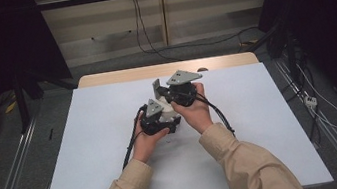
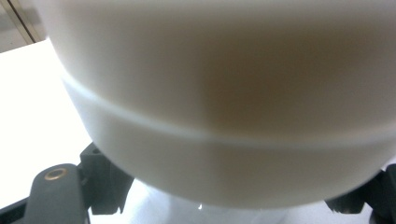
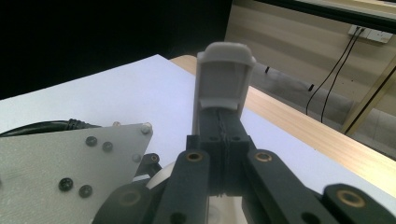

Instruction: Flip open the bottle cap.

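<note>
The left gripper (image 1: 173, 122) is clamped on a smooth round white plastic container (image 2: 224, 116) near the middle of the white table (image 1: 89, 152). Just beside it, the right gripper (image 1: 157, 89) has its jaws pressed together, empty, pointing toward the table's far wooden edge (image 1: 118, 76).

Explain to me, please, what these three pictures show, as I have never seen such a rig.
There is no robot here. A person in beige sleeves holds a hand-operated two-jaw gripper in each hand over a white table. The high view looks down from above. The other two views come from cameras riding on the grippers. The right gripper points away with its jaws pressed together. The left gripper has a white rounded object right against its camera. Its jaws are closed, but their tips are hidden, so I cannot confirm a grip.
</note>
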{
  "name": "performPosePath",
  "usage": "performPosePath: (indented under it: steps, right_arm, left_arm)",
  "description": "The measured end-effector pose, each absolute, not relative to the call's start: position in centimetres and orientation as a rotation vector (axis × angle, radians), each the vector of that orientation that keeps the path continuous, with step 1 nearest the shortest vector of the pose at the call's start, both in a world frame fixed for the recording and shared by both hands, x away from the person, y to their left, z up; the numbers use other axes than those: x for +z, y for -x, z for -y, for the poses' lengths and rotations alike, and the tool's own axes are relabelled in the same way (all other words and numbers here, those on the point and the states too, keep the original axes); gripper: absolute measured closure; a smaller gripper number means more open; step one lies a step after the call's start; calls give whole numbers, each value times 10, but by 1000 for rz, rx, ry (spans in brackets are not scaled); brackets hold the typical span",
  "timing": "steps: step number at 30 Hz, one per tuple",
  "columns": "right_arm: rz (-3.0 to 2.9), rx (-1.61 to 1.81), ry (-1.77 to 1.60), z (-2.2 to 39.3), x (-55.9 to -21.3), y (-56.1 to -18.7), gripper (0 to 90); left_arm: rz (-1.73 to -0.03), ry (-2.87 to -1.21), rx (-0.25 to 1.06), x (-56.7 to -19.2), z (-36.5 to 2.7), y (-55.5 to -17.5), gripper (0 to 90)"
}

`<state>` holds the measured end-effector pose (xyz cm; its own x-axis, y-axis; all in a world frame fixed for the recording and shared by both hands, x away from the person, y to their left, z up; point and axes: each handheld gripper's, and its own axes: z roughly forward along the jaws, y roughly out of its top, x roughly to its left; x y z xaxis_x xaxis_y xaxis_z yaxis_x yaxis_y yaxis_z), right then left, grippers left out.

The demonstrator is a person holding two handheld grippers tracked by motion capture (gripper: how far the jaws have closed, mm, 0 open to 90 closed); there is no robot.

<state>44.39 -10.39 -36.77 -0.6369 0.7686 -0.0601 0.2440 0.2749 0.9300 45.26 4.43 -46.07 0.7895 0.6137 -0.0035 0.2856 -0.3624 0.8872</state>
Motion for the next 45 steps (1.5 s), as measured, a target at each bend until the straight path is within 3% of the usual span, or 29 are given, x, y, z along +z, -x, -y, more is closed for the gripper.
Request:
performPosePath:
  steps: [45]
  right_arm:
    - [-2055,1353,-915,94,-372,-457,897]
  left_arm:
    - [-680,-1962,403,-461,-45,-453,186]
